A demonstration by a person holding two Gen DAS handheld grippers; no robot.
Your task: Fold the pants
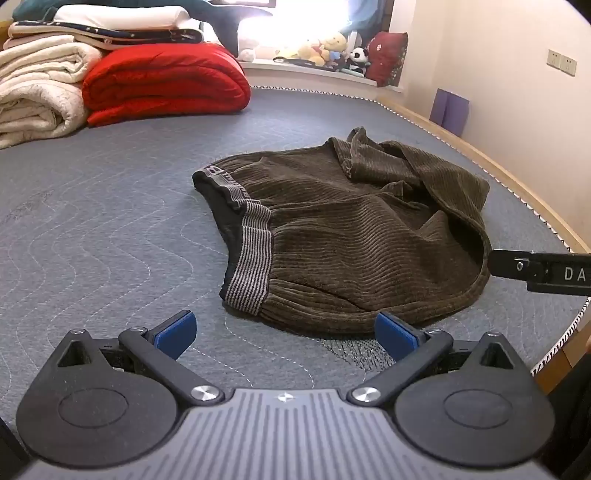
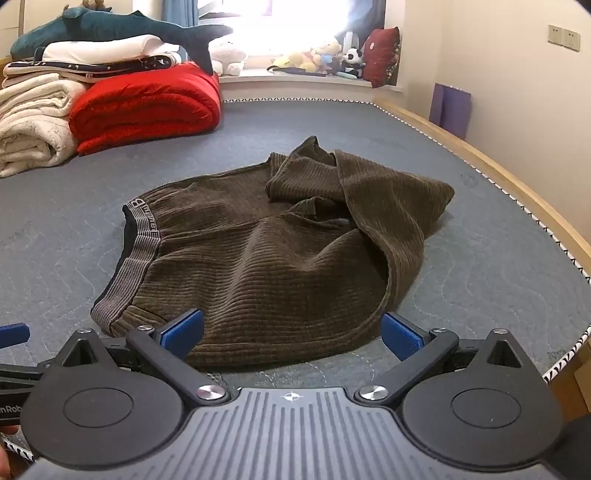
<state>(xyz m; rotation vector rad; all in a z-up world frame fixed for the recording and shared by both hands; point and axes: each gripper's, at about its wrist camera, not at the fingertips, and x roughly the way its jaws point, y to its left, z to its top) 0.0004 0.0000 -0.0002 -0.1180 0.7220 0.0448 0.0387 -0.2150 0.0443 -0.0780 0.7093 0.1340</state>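
Note:
Brown corduroy pants (image 1: 332,236) lie folded over on the grey quilted mattress (image 1: 110,229), with the striped grey waistband (image 1: 251,254) at their left and the legs bunched on top at the far right. They also show in the right wrist view (image 2: 266,258). My left gripper (image 1: 286,334) is open and empty, just in front of the pants' near edge. My right gripper (image 2: 293,334) is open and empty, its fingers at the pants' near edge. Part of the right gripper's finger shows at the right edge of the left wrist view (image 1: 539,271), beside the pants.
A stack of folded blankets stands at the mattress's far left: red (image 1: 166,81), cream (image 1: 37,96), with a plush shark (image 2: 110,27) on top. Plush toys (image 1: 325,48) and a red cushion (image 1: 388,57) sit on the windowsill. The bed's wooden edge (image 1: 498,173) runs along the right wall.

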